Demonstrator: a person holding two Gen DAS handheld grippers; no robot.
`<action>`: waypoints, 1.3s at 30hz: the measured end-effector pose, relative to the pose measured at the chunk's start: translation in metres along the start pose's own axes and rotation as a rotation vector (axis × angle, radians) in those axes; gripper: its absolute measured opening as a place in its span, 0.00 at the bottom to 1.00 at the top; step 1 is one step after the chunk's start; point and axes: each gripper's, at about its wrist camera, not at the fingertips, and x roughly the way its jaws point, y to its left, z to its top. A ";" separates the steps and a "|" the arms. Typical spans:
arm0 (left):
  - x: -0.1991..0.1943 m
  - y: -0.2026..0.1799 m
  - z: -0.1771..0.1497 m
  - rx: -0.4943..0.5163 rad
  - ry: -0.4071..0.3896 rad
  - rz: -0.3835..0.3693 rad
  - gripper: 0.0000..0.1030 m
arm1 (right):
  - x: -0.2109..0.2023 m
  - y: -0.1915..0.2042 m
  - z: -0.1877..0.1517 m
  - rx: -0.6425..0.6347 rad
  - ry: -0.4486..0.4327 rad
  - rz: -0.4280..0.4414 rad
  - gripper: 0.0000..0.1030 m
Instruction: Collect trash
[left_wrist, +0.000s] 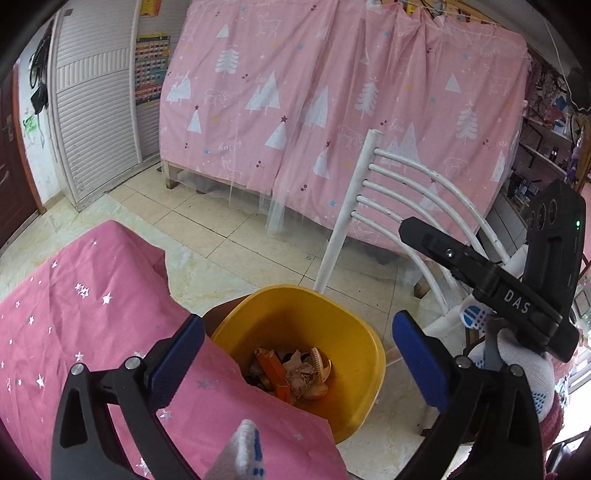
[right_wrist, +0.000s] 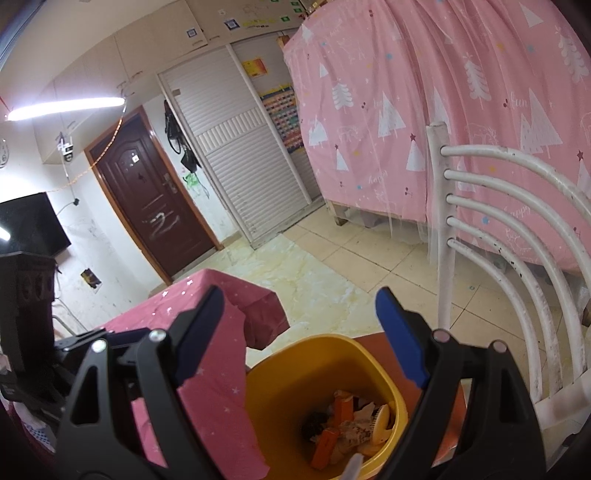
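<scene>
Left wrist view looks down into a yellow bin (left_wrist: 295, 332) standing on the floor just beside the bench (left_wrist: 74, 314), which is draped in a pink star-print cloth whose edge overlaps the bin's near rim. The left gripper (left_wrist: 295, 358) hangs above the bin mouth with its jaws spread wide and nothing between the blue pads. The right gripper (right_wrist: 295, 350) is likewise over the bin (right_wrist: 291, 373), jaws apart and empty.

By my reading the task is far along, perhaps finished: trash (left_wrist: 295, 373) already lies heaped at the bottom of the bin, and the part of the cloth that shows carries no loose litter. Whether more remains elsewhere on the bench or floor cannot be told from these views.

The trash (right_wrist: 347, 424) is a small mixed pile: orange carton-like pieces, crumpled pale paper, a cream comb-like ribbed piece and something dark that is too blurred to name. It fills only the lowest part of the bin. A white chair (left_wrist: 388, 206) stands just behind the bin.
</scene>
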 end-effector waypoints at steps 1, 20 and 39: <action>-0.003 0.002 -0.001 -0.007 -0.006 0.002 0.91 | 0.001 0.001 0.000 -0.004 0.002 0.002 0.79; -0.073 0.085 -0.041 -0.193 -0.116 0.199 0.91 | 0.020 0.098 -0.024 -0.194 0.064 0.124 0.86; -0.167 0.185 -0.109 -0.323 -0.228 0.582 0.91 | 0.052 0.247 -0.078 -0.355 0.159 0.339 0.94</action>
